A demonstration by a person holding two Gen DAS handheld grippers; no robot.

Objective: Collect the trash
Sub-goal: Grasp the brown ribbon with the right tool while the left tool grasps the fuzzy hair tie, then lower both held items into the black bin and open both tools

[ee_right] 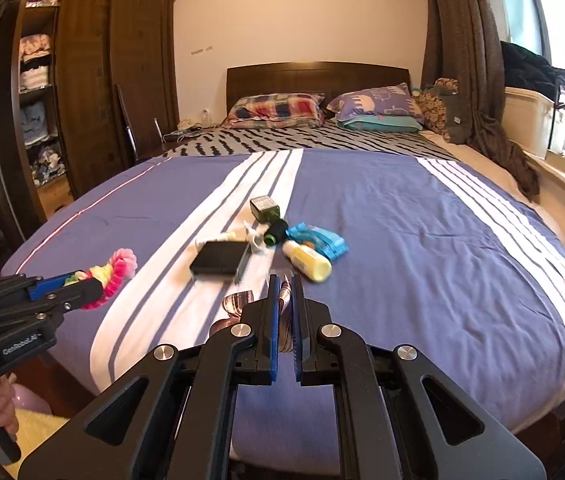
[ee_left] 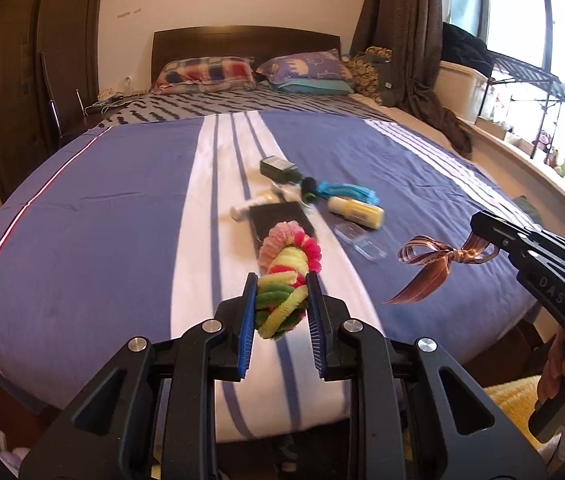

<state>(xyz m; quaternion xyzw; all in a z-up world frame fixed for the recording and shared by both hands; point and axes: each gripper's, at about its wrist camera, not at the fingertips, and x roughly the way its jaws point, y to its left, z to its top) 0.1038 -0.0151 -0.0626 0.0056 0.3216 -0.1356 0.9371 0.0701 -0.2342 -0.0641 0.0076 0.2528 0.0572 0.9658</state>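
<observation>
My left gripper (ee_left: 281, 280) is shut on a fuzzy pink, yellow and green garland (ee_left: 288, 264) and holds it above the bed's near end; it also shows in the right wrist view (ee_right: 106, 274). My right gripper (ee_right: 285, 280) is shut on a brown striped ribbon bow (ee_left: 438, 258), whose loop shows left of the jaws (ee_right: 238, 304). On the blue striped bedspread (ee_left: 102, 216) lie a dark green bottle (ee_right: 267, 212), a yellow bottle (ee_right: 308, 260), a black flat box (ee_right: 218, 258), blue crumpled wrapping (ee_right: 322, 240) and a clear plastic case (ee_left: 360, 240).
Two pillows (ee_right: 282, 110) lie at the headboard. A wooden wardrobe (ee_right: 82, 92) stands left of the bed. A curtain (ee_right: 462, 60), a white bin (ee_right: 528, 120) and a window ledge with small items (ee_left: 562, 160) are on the right.
</observation>
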